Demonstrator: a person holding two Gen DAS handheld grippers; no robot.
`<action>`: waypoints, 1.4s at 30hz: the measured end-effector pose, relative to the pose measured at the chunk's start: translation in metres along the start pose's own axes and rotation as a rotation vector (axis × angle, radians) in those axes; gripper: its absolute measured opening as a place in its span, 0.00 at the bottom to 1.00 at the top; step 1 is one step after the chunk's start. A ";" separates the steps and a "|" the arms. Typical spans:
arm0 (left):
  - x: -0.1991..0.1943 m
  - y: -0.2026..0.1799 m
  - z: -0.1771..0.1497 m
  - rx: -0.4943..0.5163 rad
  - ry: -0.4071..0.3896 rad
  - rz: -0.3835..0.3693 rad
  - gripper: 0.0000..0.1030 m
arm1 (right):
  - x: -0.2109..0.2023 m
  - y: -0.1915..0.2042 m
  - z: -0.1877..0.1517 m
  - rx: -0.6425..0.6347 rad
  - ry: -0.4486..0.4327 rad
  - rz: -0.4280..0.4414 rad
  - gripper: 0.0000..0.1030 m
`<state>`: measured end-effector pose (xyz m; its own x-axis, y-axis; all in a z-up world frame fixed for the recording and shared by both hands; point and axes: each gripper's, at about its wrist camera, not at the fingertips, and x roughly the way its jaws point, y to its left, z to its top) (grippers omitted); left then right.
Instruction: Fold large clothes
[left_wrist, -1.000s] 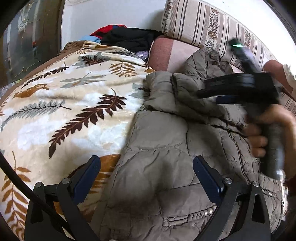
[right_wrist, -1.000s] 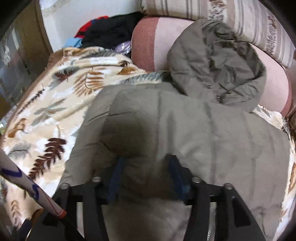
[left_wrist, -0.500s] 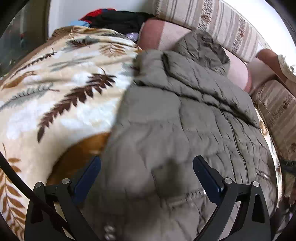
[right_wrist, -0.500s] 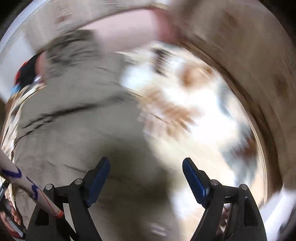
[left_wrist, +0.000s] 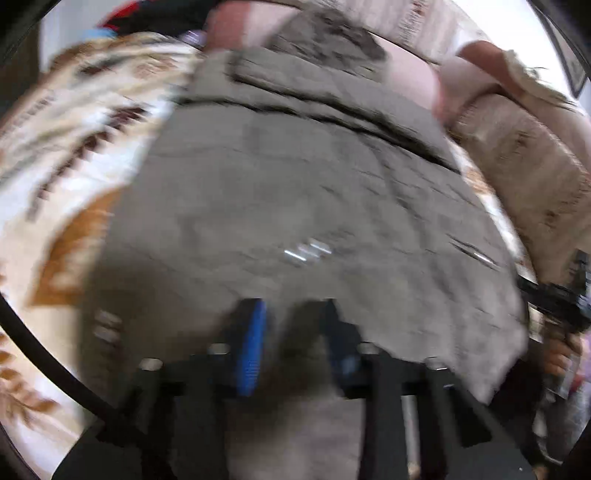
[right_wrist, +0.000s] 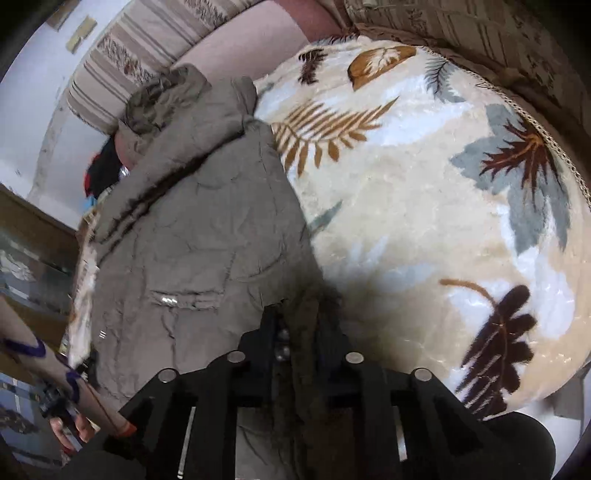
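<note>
Left gripper (left_wrist: 291, 339) pinched closed on the jacket (left_wrist: 295, 192) hem; right gripper (right_wrist: 301, 332) likewise clamps the hem corner. Jacket lies ahead of both on the leaf blanket (right_wrist: 424, 184), hood (right_wrist: 162, 96) farthest. Sleeves appear tucked; bottom-up fold not yet done.

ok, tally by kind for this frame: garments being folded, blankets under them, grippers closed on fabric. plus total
Jackets: 1, the grey-brown padded jacket
Blankets: 1, the leaf-print blanket
Grippers shut on the jacket's near edge: 2, left gripper and right gripper
Total: 4
A dark heap of other clothes lies behind, too blurred to count.
</note>
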<state>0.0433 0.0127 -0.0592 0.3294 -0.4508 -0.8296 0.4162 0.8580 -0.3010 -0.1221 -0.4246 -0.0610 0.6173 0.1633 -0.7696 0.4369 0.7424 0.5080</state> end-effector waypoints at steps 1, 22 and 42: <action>0.000 -0.009 -0.003 0.025 0.001 0.028 0.26 | -0.005 -0.004 0.001 0.009 -0.013 0.013 0.18; -0.033 0.010 0.078 0.041 -0.231 0.307 0.76 | -0.024 0.153 0.034 -0.292 -0.091 -0.087 0.63; 0.044 0.087 0.104 -0.063 -0.130 0.256 0.79 | 0.188 0.407 0.241 -0.400 -0.115 -0.274 0.71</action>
<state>0.1819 0.0421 -0.0729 0.5246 -0.2421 -0.8162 0.2538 0.9596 -0.1215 0.3291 -0.2480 0.0942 0.5930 -0.1287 -0.7948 0.3221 0.9426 0.0877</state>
